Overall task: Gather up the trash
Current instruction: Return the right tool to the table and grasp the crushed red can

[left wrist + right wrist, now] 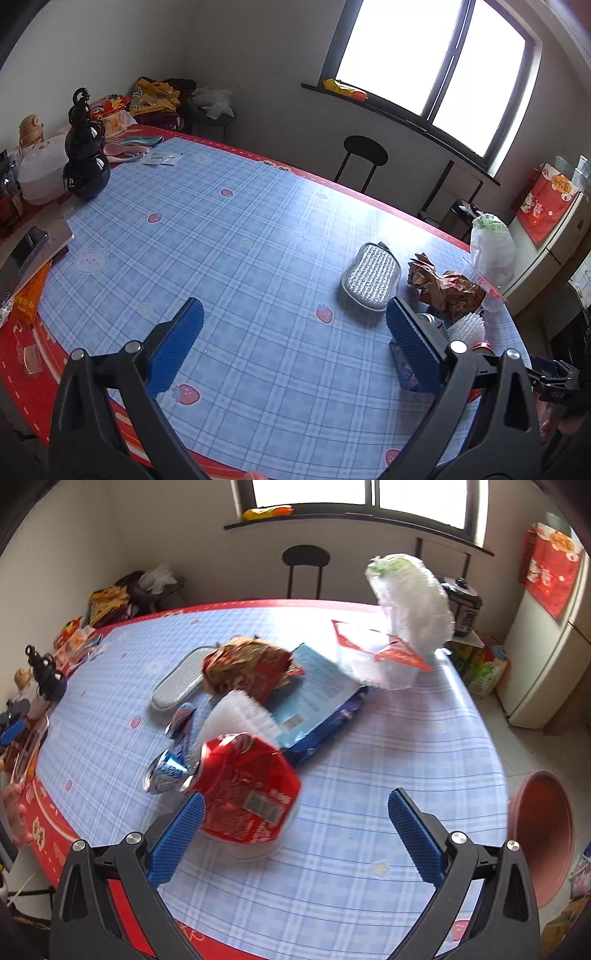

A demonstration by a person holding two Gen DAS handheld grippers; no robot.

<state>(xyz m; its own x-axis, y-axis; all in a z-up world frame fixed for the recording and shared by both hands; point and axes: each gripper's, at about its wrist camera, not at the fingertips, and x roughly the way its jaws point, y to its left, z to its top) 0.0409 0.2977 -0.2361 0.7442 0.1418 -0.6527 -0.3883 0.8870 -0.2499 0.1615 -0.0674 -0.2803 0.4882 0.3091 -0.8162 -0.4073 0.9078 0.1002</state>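
A pile of trash lies on the blue checked tablecloth [369, 775]: a red noodle cup [247, 790] on its side, a crushed blue can [166, 771], a white foam net [240, 716], a blue wrapper [317, 701], a crumpled brown paper bag [247, 668], a clear red-edged packet [384, 657] and a white plastic bag [410, 598]. My right gripper [295, 823] is open, its left finger touching the noodle cup. My left gripper [295, 332] is open above the cloth; the brown bag [450, 288] and white bag [493, 251] lie to its right.
A grey sponge pad [371, 277] lies beside the pile. A black gourd bottle [85, 155], snack bags and containers stand at the table's far left. A red bin [543, 830] sits on the floor right of the table. A black stool [364, 147] stands behind it.
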